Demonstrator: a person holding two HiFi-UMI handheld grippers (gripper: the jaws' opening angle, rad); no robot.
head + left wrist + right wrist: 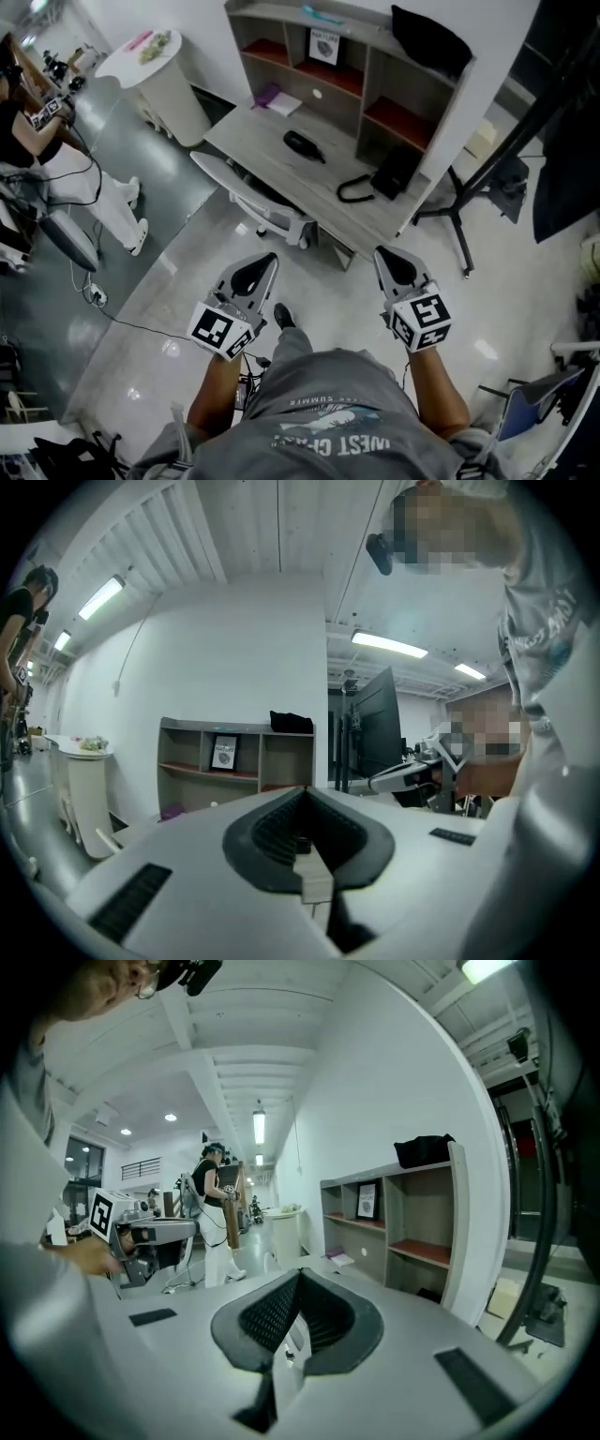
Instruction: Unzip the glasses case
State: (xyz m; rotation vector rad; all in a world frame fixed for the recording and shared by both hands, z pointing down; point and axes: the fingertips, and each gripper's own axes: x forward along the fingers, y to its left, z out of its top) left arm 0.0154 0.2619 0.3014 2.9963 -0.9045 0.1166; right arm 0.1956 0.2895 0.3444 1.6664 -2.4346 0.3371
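Left gripper (266,264): fingers pressed fully together, nothing between them. Right gripper (384,255): same, fingers closed on nothing. I have both held side by side, apart from each other, short of the tabletop (272,159). The glasses case (303,143), black, lies on that tabletop well ahead of both pairs of fingers, somewhat nearer the left pair. Zip state unreadable at this range. A shelf unit (347,66) stands beyond the case.

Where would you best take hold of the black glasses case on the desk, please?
Probably across the short width of the glasses case, from above at the open front of the desk: it lies flat and elongated, with shelves behind. The zip is too small to see.
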